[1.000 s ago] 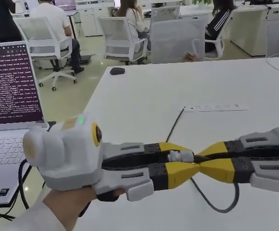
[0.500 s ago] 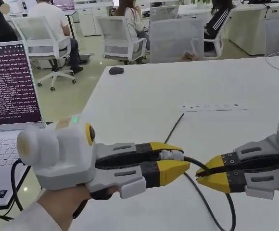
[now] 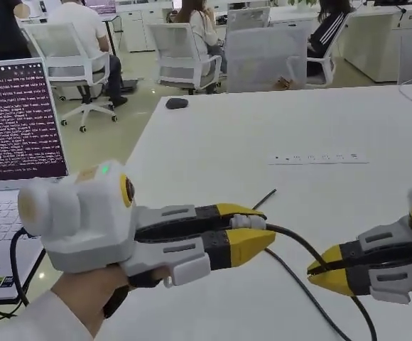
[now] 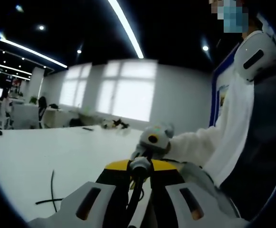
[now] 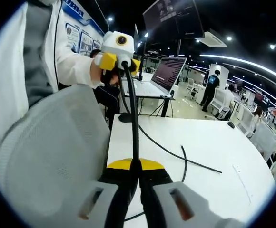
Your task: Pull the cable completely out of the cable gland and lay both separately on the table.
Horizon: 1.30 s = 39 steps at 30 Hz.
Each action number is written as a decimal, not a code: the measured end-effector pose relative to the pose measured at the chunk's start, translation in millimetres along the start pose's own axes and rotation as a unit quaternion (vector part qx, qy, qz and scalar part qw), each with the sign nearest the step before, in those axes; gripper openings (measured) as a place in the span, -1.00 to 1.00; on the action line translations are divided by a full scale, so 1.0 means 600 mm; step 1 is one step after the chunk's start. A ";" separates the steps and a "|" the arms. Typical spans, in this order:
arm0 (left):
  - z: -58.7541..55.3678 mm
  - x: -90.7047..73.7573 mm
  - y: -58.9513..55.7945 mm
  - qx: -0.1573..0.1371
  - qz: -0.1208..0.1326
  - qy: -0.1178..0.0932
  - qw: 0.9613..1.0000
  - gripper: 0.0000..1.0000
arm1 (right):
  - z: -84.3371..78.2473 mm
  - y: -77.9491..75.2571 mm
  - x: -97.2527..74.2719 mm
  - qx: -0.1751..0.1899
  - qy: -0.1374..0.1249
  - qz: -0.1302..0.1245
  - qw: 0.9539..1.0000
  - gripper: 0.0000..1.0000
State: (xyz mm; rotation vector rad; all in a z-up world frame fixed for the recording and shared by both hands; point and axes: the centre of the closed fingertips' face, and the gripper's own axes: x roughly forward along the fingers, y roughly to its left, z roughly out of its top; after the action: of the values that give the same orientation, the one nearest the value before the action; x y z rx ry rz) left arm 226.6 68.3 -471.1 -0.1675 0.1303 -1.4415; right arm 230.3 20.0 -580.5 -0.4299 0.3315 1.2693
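Observation:
My left gripper (image 3: 263,226) is shut on a small white cable gland (image 3: 247,222), held level above the white table (image 3: 213,149). A black cable (image 3: 291,236) leaves the gland and runs right to my right gripper (image 3: 314,270), which is shut on it. Below that gripper the cable hangs down past the table's front. The cable's thin loose end (image 3: 266,199) lies on the table behind the gland. The left gripper view has the gland (image 4: 140,166) between the jaws. In the right gripper view the cable (image 5: 134,118) rises taut from the right gripper (image 5: 134,165) toward the left gripper (image 5: 119,52).
An open laptop (image 3: 14,121) stands left of the table's edge, with leads hanging below it. A dark mouse (image 3: 176,103) lies at the far left corner and a white strip (image 3: 320,158) further right. Office chairs and seated people are beyond the table.
The grippers, nose to nose a second ago, have drawn apart. The right one moved right and down with the cable, so a longer length now shows between it and the gland.

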 end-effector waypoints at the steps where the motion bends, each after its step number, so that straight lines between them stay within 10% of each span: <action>1: 0.000 0.000 0.002 -0.003 0.003 0.000 1.000 -0.67 | 0.001 0.000 -0.001 -0.001 0.003 -0.001 1.000 -0.93; 6: -0.005 0.001 0.018 -0.013 0.024 0.000 1.000 -0.67 | 0.019 -0.002 -0.016 -0.020 0.002 -0.011 1.000 -0.86; 12: -0.033 0.014 0.004 -0.006 0.022 0.031 0.999 -0.67 | 0.118 -0.002 -0.035 0.024 -0.109 -0.012 0.994 -0.60; 17: -0.042 0.024 0.003 -0.012 0.020 0.038 0.999 -0.67 | 0.161 0.015 -0.036 0.001 -0.126 0.007 0.992 -0.69; 28: -0.043 0.036 0.001 -0.010 0.013 0.032 0.999 -0.67 | 0.135 0.028 -0.033 -0.010 -0.093 0.025 0.995 -0.82; 39: -0.039 0.027 0.006 -0.010 0.007 0.029 0.999 -0.67 | 0.142 0.020 -0.018 0.009 -0.116 0.027 0.993 -0.92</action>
State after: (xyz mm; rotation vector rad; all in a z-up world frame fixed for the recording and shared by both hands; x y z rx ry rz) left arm 227.7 52.0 -494.5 -0.1404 0.1935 -1.4311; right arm 215.8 54.9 -502.2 -0.2570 0.1582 1.3530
